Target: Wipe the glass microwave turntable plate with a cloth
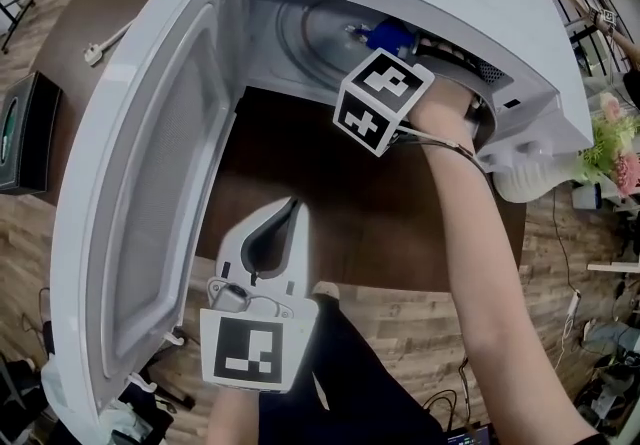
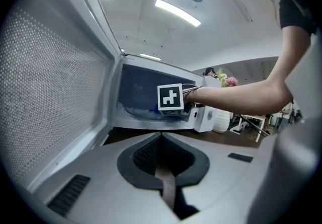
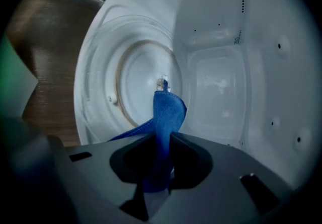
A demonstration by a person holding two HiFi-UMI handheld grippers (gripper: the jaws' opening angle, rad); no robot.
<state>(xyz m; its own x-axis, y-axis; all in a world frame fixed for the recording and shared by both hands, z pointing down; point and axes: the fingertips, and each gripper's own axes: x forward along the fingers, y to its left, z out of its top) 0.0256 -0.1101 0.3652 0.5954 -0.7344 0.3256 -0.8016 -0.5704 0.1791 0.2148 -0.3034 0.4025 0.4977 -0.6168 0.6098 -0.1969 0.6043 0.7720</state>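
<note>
- Far left: open microwave door (image 1: 140, 193) just beside the left claw (image 2: 161, 140). Easily knocked by a careless sideways swing.
- Left claw clenched on nothing, over the dark desk (image 1: 330, 223) on the near side of the microwave. Of no use there for steadying anything inside.
- Glass turntable plate (image 3: 100, 92) lying on the cavity floor. Likely to tilt or shift off centre under hard pressure near its rim.
- Right claw (image 3: 163, 140) deep in the cavity, grasping the blue cloth (image 3: 168, 112) by a narrow fold. Apt to lose it under drag, with bare claw tips then scraping the glass.
- Contact between cloth end and plate: impossible to judge from any view.
- In the head view, right claw tips hidden behind the marker cube (image 1: 385, 98) and the top of the microwave. Only a scrap of cloth and part of the plate visible there.
</note>
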